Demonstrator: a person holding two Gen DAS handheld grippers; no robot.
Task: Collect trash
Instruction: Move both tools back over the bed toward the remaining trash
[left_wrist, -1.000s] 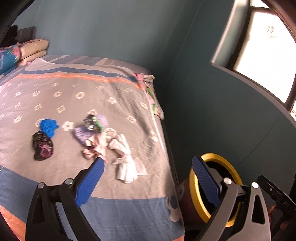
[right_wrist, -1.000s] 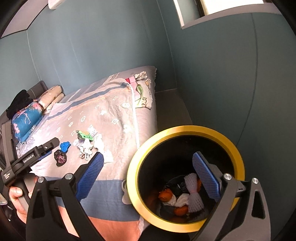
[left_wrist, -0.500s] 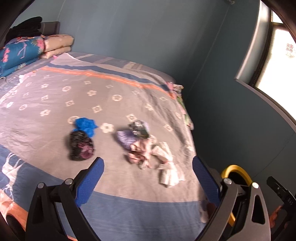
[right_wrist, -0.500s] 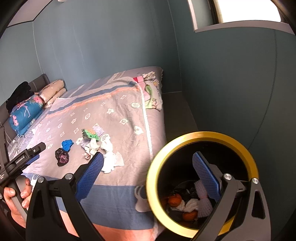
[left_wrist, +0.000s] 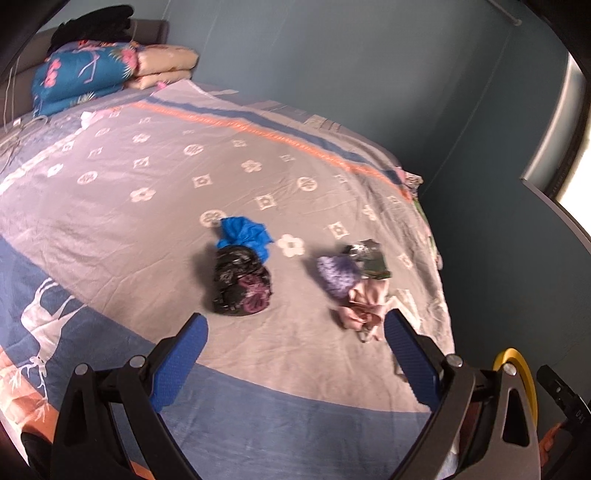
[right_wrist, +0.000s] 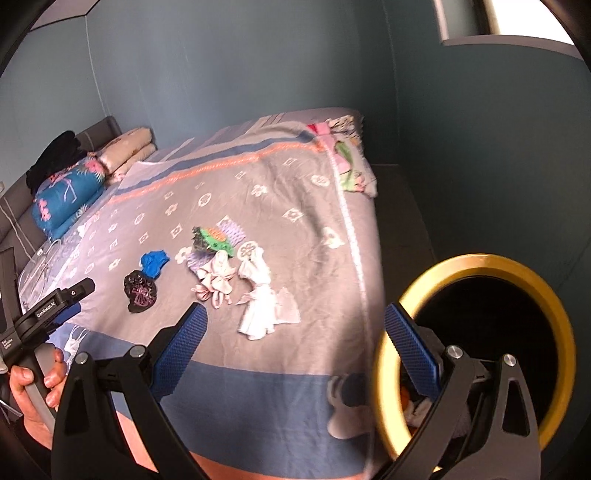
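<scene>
Several pieces of trash lie on the grey patterned bedspread (left_wrist: 155, 236): a black crumpled bag (left_wrist: 241, 281) (right_wrist: 139, 290), a blue wad (left_wrist: 243, 233) (right_wrist: 153, 261), a purple net (left_wrist: 338, 275), a pink wrapper (left_wrist: 362, 308) (right_wrist: 216, 277), a green-and-dark packet (right_wrist: 212, 240) and white tissue (right_wrist: 264, 297). My left gripper (left_wrist: 295, 354) is open above the bed's near part, the black bag just beyond it. My right gripper (right_wrist: 293, 345) is open, empty, between the bed and the yellow-rimmed black bin (right_wrist: 480, 266).
The bin holds orange and white scraps (right_wrist: 415, 404) and stands on the floor by the bed's right edge. Folded quilts and pillows (left_wrist: 107, 72) are stacked at the headboard. A teal wall and a window ledge (left_wrist: 554, 122) close off the right. A hand (right_wrist: 35, 387) holds the left gripper's handle.
Both views have swung left, away from the bin and over the bed. The left gripper has come nearer to the black bag and blue wad. Both grippers stayed open.
</scene>
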